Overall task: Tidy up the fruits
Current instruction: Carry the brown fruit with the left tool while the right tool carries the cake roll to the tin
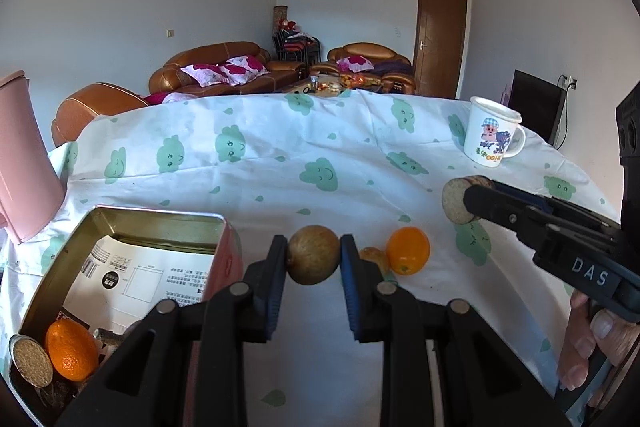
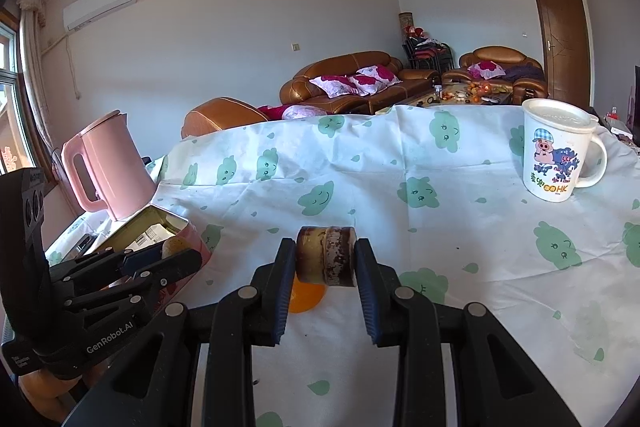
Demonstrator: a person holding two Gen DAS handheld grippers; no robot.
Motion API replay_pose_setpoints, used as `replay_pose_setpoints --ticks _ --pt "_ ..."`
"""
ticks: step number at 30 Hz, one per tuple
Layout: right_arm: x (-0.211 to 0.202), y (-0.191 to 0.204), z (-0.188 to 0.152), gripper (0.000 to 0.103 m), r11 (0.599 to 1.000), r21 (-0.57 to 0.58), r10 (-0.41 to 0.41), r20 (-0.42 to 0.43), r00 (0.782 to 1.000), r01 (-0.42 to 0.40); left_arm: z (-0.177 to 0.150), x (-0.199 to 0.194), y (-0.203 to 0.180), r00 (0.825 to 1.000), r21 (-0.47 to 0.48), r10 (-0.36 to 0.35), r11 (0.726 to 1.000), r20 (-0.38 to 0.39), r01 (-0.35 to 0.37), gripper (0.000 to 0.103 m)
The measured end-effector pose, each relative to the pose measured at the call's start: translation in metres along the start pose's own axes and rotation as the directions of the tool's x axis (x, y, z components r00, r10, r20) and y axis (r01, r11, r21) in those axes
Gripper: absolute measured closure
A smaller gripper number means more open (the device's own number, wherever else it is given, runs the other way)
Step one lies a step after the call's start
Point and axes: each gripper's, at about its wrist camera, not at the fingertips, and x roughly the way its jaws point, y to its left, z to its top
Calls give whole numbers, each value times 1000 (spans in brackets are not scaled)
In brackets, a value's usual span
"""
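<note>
- Cloud-printed tablecloth (image 1: 280, 155) covers the table, with a living room behind it: brown leather sofas (image 1: 224, 67) with pink flowered cushions, a brown door (image 1: 440, 39) and white walls.
- At the table's left edge stands a pink kettle (image 2: 108, 167); toward the far right stands a white cartoon mug (image 2: 556, 151), upright, with a lid on it in the right wrist view.
- An open metal tin (image 1: 132, 223) sits at the near left, just in front of the kettle. Inside it lie printed paper, an orange (image 1: 70, 349) and a flat round brown disc (image 1: 30, 361) leaning beside that orange; what else lies in the dark bottom corner is hard to make out.
- The left gripper (image 1: 314, 259) is clamped on a round brownish-green fruit (image 1: 314, 255), both blue pads pressing its sides, and holds it above the cloth just right of the tin.
- Beyond that fruit, on the cloth, rests a second orange (image 1: 408, 251), with a small brownish fruit (image 1: 374, 257) touching its left side and partly hidden by the gripper's right finger.
- The right gripper (image 2: 326, 259) is closed on a thick brown disc-shaped piece (image 2: 326, 255), gripped by its two flat faces so its rim faces the camera; it is clear of the table, over the orange on the cloth.
- In the left wrist view the same gripper reaches in from the right, the disc's pale speckled face turned leftward, and a person's hand (image 1: 596, 343) wraps its handle at the lower right.
</note>
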Motion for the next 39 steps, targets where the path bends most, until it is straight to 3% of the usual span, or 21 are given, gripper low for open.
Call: replay_pose_setpoints --ticks 25,39 --pt "-28 18 -3 71 994 -98 -41 147 988 55 -3 -25 -2 989 3 53 999 136 -54 76" --pt "-31 32 -8 71 993 -116 -20 128 992 35 -10 -37 7 989 -27 65 998 131 -62 76"
